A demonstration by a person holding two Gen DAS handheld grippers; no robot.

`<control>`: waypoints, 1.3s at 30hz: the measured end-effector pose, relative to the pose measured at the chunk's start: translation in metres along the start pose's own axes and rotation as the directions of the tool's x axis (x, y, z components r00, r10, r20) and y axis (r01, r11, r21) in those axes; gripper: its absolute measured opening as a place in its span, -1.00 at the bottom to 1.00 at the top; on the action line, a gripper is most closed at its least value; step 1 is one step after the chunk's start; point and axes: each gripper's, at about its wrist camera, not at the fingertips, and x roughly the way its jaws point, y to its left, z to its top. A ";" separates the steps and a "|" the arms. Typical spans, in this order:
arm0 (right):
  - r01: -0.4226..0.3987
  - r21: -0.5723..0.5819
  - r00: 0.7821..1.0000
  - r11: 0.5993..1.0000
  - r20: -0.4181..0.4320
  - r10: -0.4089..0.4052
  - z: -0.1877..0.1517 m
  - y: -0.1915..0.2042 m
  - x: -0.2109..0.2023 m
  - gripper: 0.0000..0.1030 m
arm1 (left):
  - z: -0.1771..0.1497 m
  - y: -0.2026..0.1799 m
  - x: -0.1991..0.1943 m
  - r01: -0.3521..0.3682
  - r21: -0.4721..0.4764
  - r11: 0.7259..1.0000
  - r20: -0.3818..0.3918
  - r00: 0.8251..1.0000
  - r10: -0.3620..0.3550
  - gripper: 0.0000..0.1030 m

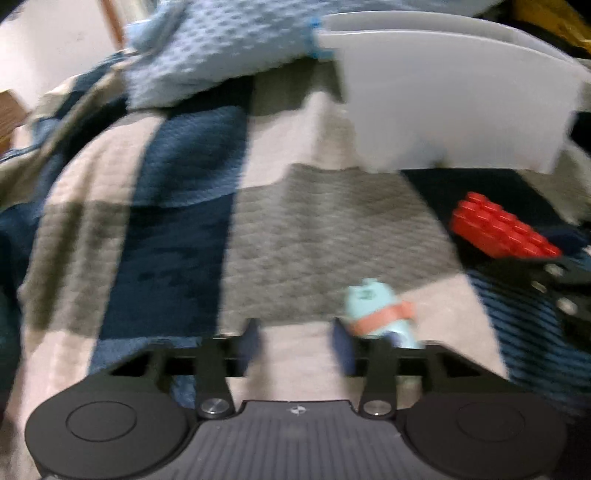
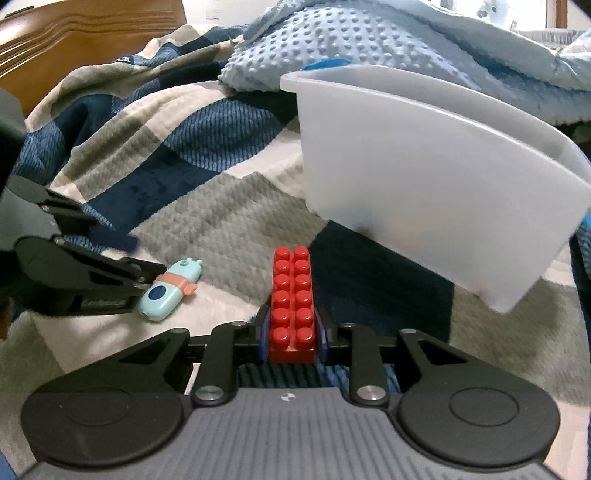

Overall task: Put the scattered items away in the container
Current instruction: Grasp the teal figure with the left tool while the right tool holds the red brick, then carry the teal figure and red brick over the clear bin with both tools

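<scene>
My right gripper (image 2: 291, 332) is shut on a long red building brick (image 2: 293, 295), which also shows in the left wrist view (image 1: 502, 229). A white plastic container (image 2: 424, 177) stands on the bed just ahead and to the right of it; in the left wrist view it is at upper right (image 1: 443, 107). A small light-blue toy with an orange band (image 2: 170, 291) lies on the blanket. My left gripper (image 1: 295, 339) is open, and the toy (image 1: 380, 314) lies just outside its right finger, touching or nearly so.
A checked blue, grey and white blanket (image 2: 192, 184) covers the bed. A light-blue dotted blanket (image 2: 332, 44) is piled behind the container. A wooden headboard (image 2: 74, 33) stands at the far left. The left wrist view is motion-blurred.
</scene>
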 end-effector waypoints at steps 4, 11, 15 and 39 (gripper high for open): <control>-0.006 0.007 1.000 1.000 0.003 0.006 -0.003 0.002 -0.003 -0.47 | -0.004 0.009 -0.011 0.046 -0.136 0.990 0.015 0.999 -0.044 0.44; -0.013 0.017 1.000 1.000 0.008 0.013 -0.008 0.003 -0.003 -0.47 | -0.007 -0.013 -0.029 0.090 -0.115 0.989 0.085 0.993 -0.081 0.48; -0.010 0.025 1.000 1.000 0.012 0.010 -0.009 -0.001 -0.005 -0.47 | -0.007 -0.024 -0.016 0.110 -0.076 0.991 0.048 0.993 -0.107 0.48; 0.118 0.073 0.992 0.990 0.029 -0.120 0.004 -0.014 -0.042 -0.47 | 0.029 -0.041 -0.077 0.209 0.075 0.975 0.180 0.959 -0.219 -0.68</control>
